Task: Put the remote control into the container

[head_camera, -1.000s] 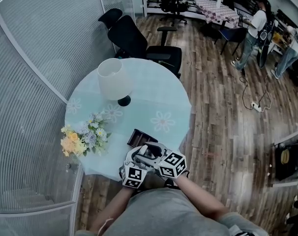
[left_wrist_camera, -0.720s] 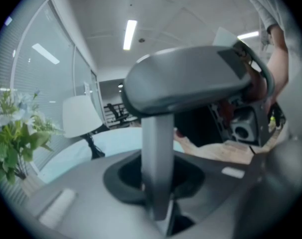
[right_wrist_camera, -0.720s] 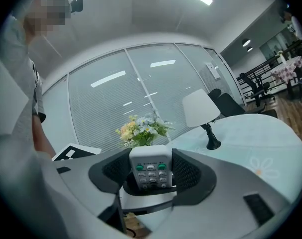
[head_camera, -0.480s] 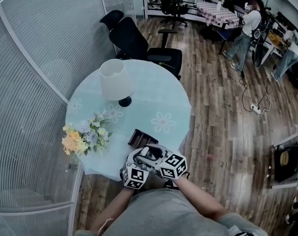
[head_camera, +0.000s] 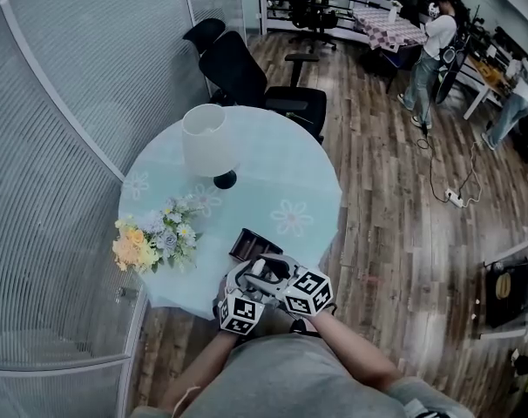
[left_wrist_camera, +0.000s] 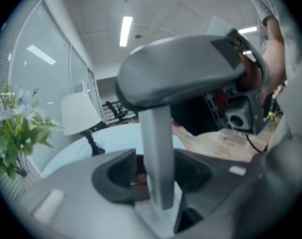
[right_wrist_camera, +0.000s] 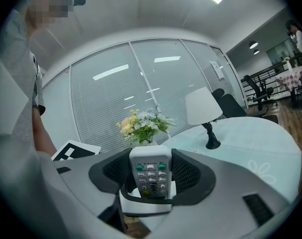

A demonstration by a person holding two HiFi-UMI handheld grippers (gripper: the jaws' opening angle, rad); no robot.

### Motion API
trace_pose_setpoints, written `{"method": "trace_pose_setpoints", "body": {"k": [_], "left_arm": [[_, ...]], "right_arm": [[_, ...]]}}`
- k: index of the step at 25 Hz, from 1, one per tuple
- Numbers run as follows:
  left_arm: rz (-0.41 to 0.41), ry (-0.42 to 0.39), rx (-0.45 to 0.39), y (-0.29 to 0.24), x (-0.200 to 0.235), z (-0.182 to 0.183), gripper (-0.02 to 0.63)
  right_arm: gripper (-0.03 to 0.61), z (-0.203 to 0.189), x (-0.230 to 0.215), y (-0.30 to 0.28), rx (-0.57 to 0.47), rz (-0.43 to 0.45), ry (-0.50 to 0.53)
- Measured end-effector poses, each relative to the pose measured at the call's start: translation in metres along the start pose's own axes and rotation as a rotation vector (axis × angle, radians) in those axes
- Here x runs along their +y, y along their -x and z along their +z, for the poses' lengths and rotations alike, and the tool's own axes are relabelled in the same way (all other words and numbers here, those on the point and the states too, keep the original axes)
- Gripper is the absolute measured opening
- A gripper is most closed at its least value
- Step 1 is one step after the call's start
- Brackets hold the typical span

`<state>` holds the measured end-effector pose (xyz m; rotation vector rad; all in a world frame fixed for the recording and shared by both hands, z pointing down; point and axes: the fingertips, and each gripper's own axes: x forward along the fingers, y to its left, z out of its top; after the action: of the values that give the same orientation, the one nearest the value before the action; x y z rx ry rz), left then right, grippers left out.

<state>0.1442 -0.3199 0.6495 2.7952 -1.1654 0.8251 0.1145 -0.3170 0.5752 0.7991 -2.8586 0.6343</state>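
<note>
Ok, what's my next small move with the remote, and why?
Probably back the left gripper off: its jaws have just opened, with gaps either side of the remote, while the right gripper pinches it. The container waits just ahead.

Surface materials and finishes, as observed

Remote control [right_wrist_camera: 150, 176]: smooth white plastic, glossy green and white buttons. Tablecloth [head_camera: 273, 181]: pale blue matt cloth with a flower print. Floor [head_camera: 395, 233]: wood planks with a dull sheen. Lampshade [head_camera: 203, 133]: matt white. Container [head_camera: 245, 243]: dark, matt.
</note>
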Motion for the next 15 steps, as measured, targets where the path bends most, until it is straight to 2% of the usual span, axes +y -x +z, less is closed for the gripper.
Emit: {"method": "trace_pose_setpoints", "body": {"k": [6, 15], "left_arm": [[0.012, 0.011, 0.018, 0.004, 0.003, -0.006, 0.232], [0.047, 0.033, 0.043, 0.011, 0.014, -0.02, 0.233]], "right_arm": [[0.258, 0.005, -0.014, 0.006, 0.001, -0.032, 0.019], [0.258, 0.017, -0.037, 0.005, -0.001, -0.075, 0.07]]}}
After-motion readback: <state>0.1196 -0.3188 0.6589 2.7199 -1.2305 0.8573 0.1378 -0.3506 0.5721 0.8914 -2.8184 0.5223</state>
